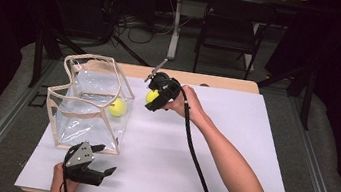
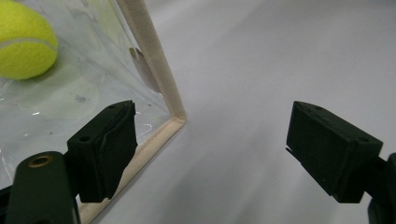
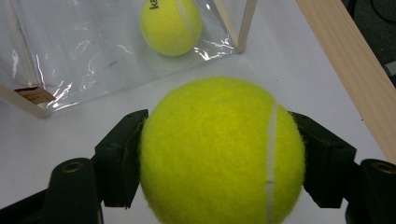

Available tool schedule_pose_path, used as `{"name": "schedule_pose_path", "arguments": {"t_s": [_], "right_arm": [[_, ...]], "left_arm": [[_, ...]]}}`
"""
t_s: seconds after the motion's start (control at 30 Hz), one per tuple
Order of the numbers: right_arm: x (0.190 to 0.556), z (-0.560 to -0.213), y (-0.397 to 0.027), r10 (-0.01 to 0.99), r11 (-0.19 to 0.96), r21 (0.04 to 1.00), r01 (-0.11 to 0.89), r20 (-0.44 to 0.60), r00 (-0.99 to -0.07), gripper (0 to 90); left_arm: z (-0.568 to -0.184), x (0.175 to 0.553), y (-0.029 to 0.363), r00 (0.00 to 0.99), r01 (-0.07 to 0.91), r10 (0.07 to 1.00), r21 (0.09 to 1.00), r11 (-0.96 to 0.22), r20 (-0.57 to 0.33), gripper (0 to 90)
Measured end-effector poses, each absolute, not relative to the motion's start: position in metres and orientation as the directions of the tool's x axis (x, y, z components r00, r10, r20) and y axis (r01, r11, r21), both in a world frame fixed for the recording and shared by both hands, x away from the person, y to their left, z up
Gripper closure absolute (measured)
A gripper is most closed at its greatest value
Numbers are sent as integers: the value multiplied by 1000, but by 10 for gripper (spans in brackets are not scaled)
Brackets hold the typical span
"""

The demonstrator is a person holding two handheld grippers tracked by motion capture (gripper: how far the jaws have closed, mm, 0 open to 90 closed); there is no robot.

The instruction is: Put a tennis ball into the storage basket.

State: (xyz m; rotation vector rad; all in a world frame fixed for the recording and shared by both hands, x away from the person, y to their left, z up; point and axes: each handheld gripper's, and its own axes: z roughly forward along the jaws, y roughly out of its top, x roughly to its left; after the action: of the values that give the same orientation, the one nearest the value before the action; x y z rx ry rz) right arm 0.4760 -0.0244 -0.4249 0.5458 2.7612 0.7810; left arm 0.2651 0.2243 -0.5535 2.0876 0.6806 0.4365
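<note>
A clear plastic bag (image 1: 89,102) with beige edging stands open on the left of the white table (image 1: 231,150). Inside it lies a yellow tennis ball (image 1: 117,107) (image 2: 25,42) (image 3: 171,25). My right gripper (image 1: 154,99) hovers just right of the bag's top, shut on a second tennis ball (image 1: 152,96) (image 3: 222,151), whose sides both pads squeeze. My left gripper (image 1: 100,159) rests near the table's front edge beside the bag's near corner (image 2: 175,119), its jaws wide open with nothing between them.
A wooden strip (image 1: 196,79) runs along the table's far edge. Beyond it stand a black folding chair (image 1: 230,31) and a table leg with cables on the floor. Bare white tabletop stretches to the right of my right forearm (image 1: 233,170).
</note>
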Motion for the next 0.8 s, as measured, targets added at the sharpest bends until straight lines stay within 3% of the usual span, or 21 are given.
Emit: {"name": "schedule_pose_path", "arguments": {"t_s": [0.8], "right_arm": [[478,-404,-7,401,777,568,269,-118,-909,262]], "left_arm": [[-554,265,225,789,302,611,829,-470,59,162]]}}
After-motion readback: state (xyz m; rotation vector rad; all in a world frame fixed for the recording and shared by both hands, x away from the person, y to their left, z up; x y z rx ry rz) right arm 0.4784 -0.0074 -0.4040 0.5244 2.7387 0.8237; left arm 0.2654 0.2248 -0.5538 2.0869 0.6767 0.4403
